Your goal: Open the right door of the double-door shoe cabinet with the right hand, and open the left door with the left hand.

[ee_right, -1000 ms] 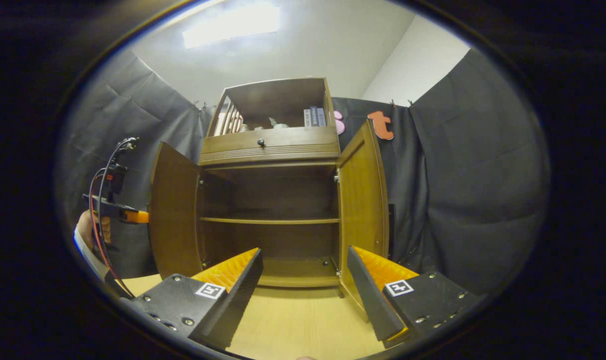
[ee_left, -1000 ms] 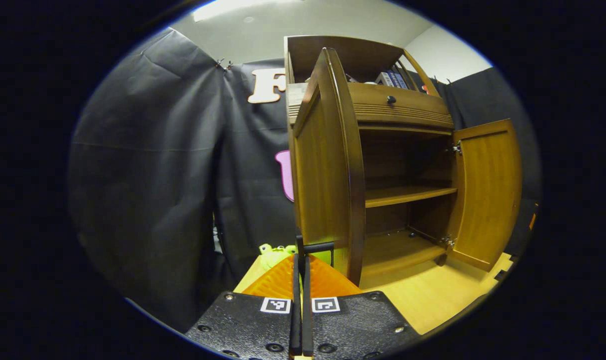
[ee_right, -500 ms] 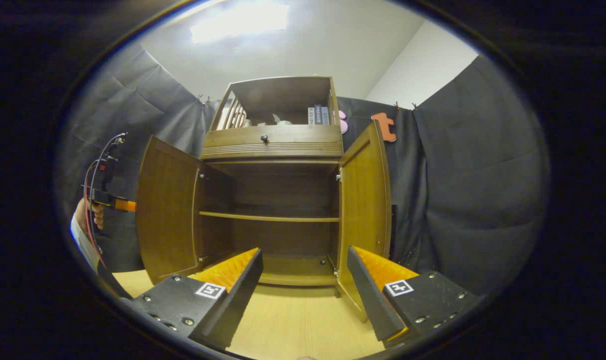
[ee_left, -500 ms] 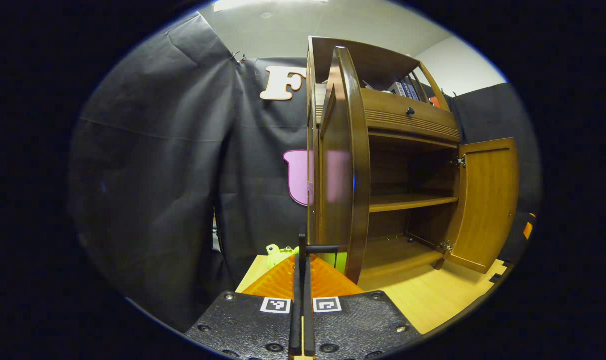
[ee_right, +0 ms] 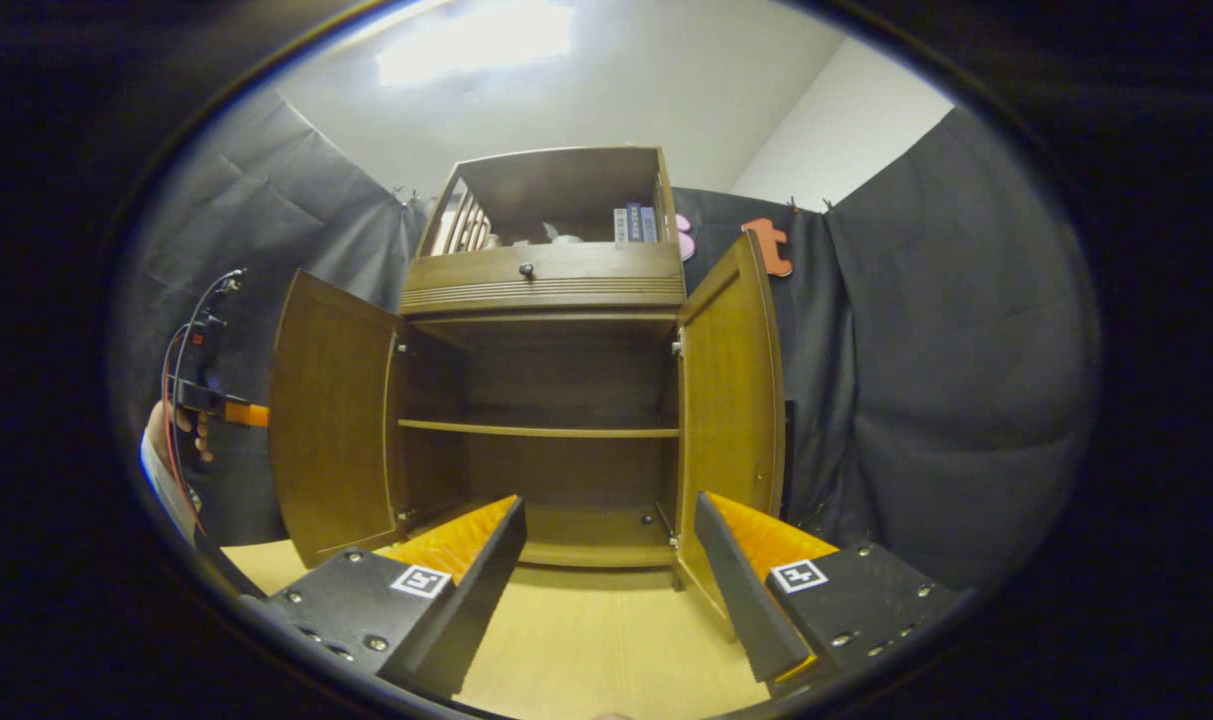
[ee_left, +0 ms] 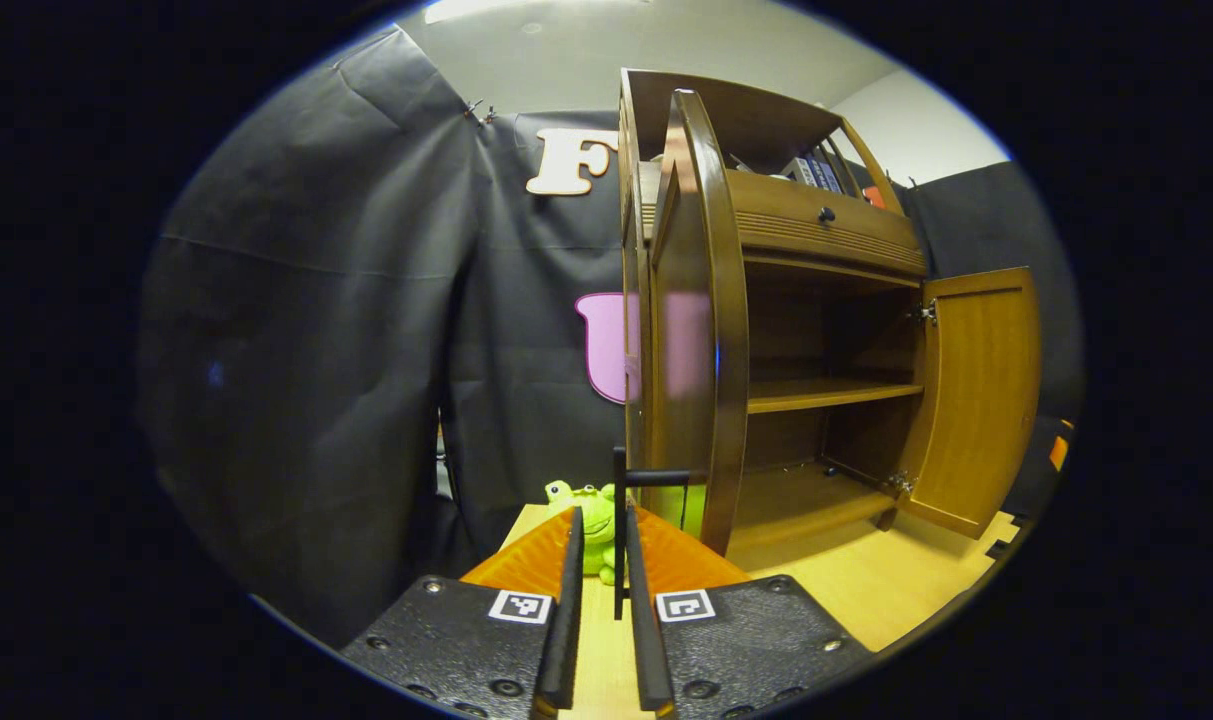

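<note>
The wooden shoe cabinet (ee_right: 546,290) stands with both doors swung out. In the right gripper view the left door (ee_right: 331,420) and right door (ee_right: 731,400) flank the bare shelves. My right gripper (ee_right: 609,500) hangs open in front of the cabinet, holding nothing. In the left gripper view the left door (ee_left: 701,320) shows nearly edge-on and the right door (ee_left: 976,400) stands wide beyond it. My left gripper (ee_left: 602,512) is open a little, with the door's thin black handle (ee_left: 619,530) in the gap and neither finger pressing on it. That gripper (ee_right: 216,410) also shows far left, held by a hand.
A green plush frog (ee_left: 591,515) sits on the light wooden table (ee_right: 606,640) behind the left door. A drawer with a dark knob (ee_right: 526,270) tops the opening, and books (ee_right: 631,225) stand on the upper shelf. Black cloth walls close in on both sides.
My left gripper's fingers, shut on the handle before, have parted. The left door swung further open over the second. The right gripper has hardly moved.
</note>
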